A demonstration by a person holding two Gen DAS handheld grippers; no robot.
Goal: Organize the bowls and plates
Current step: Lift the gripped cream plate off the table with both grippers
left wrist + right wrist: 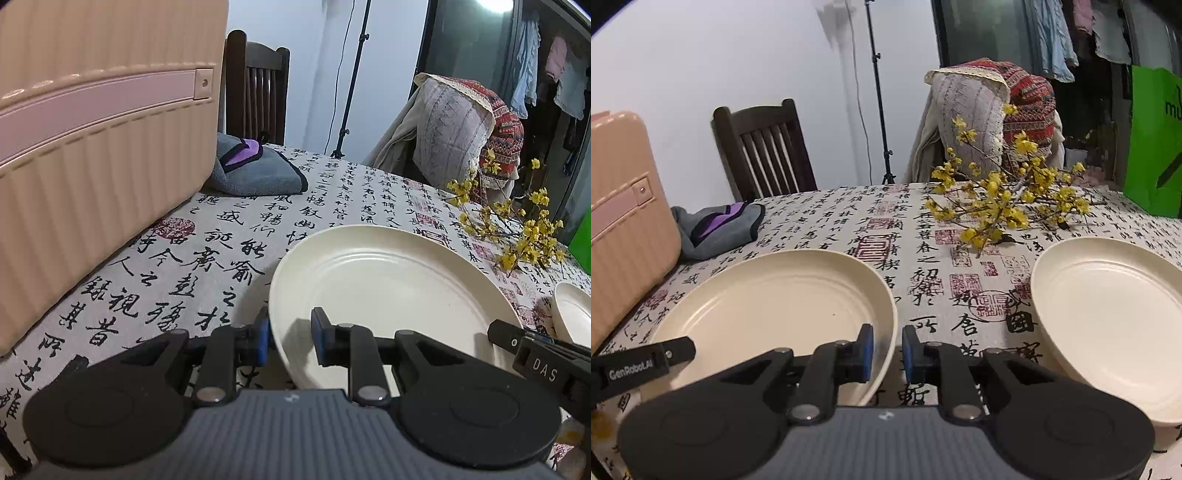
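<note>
A calligraphy-print tablecloth (923, 236) covers the dining table, with a wooden chair (764, 147) at its far edge and a pink suitcase (92, 147) standing along its left edge; a spray of yellow flowers (1001, 199) lies toward the far right. The large cream plate (388, 291) sits near the table's front edge, and a second cream plate (1108, 314) lies to its right, apart from it. The left gripper (290, 336) pinches the large plate's left rim between its blue pads; the right gripper (888, 352) is closed down on the same plate's right rim, the rim passing between its nearly shut jaws. Both grips are shallow edge holds, so uneven lifting could tilt the smooth plate and let it slip out; pulling the hands apart could strip a rim free; a careless swing right could knock the second plate or sweep the flowers.
</note>
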